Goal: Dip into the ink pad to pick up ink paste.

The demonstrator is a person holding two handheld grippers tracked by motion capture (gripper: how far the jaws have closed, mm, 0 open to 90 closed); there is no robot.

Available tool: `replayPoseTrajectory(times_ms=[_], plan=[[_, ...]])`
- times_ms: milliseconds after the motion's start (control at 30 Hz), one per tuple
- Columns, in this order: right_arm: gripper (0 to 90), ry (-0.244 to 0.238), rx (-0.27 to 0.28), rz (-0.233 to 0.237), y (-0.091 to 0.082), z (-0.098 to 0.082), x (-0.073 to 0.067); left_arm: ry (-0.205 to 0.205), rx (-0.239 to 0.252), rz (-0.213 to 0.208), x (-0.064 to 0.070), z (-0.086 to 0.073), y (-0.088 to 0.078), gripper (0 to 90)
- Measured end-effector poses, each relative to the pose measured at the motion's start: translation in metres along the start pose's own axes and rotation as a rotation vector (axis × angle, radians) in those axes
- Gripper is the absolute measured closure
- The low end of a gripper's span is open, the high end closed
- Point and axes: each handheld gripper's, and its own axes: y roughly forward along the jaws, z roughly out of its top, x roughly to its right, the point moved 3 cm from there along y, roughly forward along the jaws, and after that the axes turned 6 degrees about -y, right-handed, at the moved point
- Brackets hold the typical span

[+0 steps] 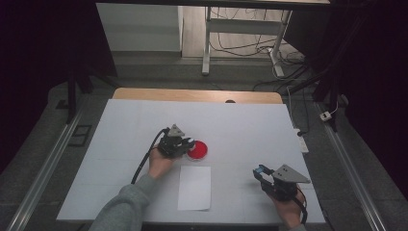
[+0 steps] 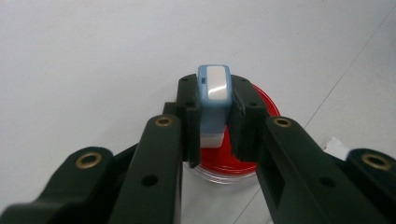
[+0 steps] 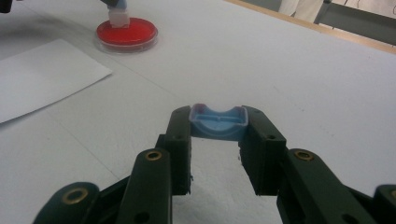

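Stamp [image 2: 213, 100] clenched upright in left gripper [image 2: 215, 119] jaws over red ink pad [image 2: 261, 135] for inking; cap [image 3: 218, 122] grasped aside by right gripper [image 3: 217, 140], clear of paper [image 1: 194, 187] on desk [image 1: 250, 125].

The stamp [image 2: 214, 100] in the black left gripper [image 2: 215, 121] is light blue with a white panel on top and a whitish base, and the round dish [image 1: 197, 150] beneath it holds plain bright red under a clear rim. At about four o'clock from the dish, the black right gripper [image 3: 218, 140] clasps a light blue cap [image 3: 218, 122]. The sheet of paper [image 1: 194, 187] is white, the table [image 1: 240, 125] pale grey-white with a wood-coloured far edge, and the sleeve [image 1: 122, 209] is grey.
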Motion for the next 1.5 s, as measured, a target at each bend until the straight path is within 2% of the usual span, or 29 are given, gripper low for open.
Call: replayPoseTrajectory(times_ms=[800, 1033, 1500], plan=[[64.9, 0.0, 0.004, -0.001, 0.0, 0.0, 0.0, 0.0, 0.011, 0.002, 0.001, 0.001, -0.001, 75.8], [64.9, -0.001, 0.004, 0.0, -0.001, 0.0, 0.0, -0.003, 0.028, -0.023, 0.003, 0.003, -0.003, 75.8], [64.9, -0.001, 0.005, -0.002, -0.001, 0.0, 0.0, -0.003, 0.072, -0.059, 0.005, 0.01, -0.019, 75.8]])
